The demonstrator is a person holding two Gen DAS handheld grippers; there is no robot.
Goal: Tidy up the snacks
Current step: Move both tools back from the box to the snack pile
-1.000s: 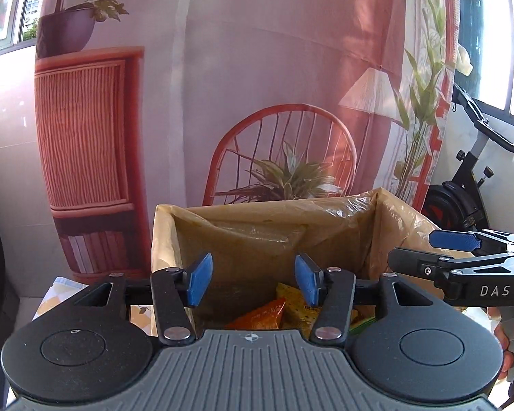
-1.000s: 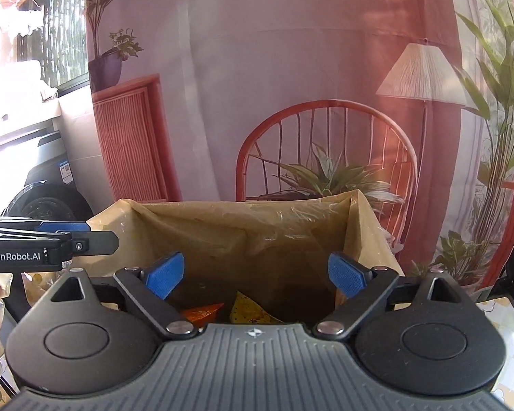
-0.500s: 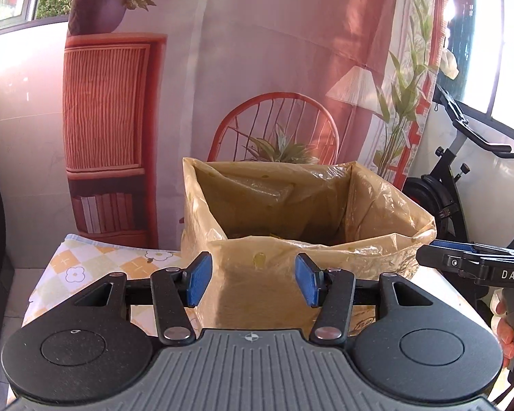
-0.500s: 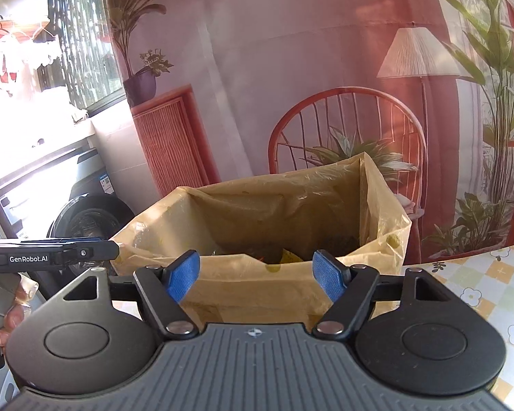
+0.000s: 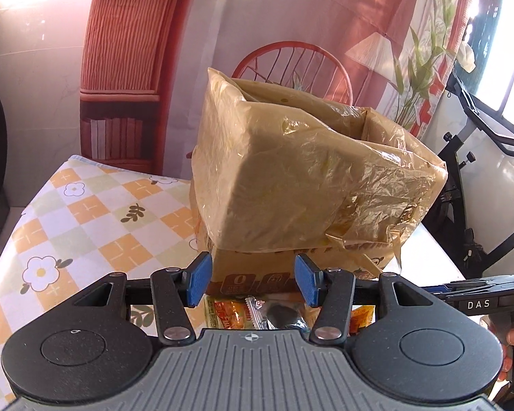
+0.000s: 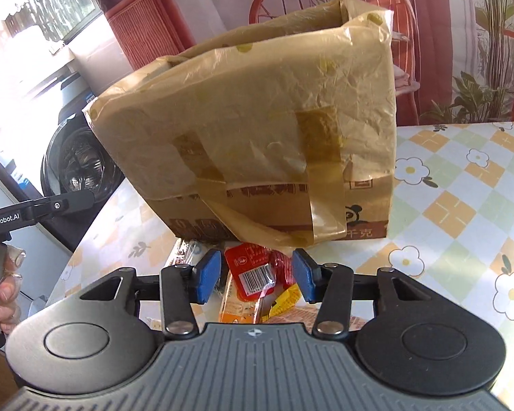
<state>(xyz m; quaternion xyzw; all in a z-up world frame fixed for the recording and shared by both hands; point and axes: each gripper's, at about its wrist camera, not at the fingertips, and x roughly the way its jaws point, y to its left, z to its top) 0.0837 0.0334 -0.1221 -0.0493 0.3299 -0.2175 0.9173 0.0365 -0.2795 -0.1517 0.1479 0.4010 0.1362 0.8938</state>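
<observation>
Both grippers, left gripper [image 5: 251, 282] and right gripper [image 6: 253, 275], have dropped from the lined box [image 6: 257, 130] to the snack packets [image 6: 253, 274] on the desk [image 6: 462, 178], jaws apart and empty, so picking 1 comes next.

A home: washing machine [image 6: 75, 167], exercise bike [image 5: 476, 157], floral tablecloth [image 5: 85, 212].

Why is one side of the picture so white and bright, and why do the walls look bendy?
Right wrist view: sunlight washes out the upper left near the washing machine, and sun patches hit the flowered checked tablecloth. Left wrist view: glare whitens the window at upper right; the plastic-lined cardboard box has a shaded face. Both views: the fisheye lens curves straight edges.
</observation>
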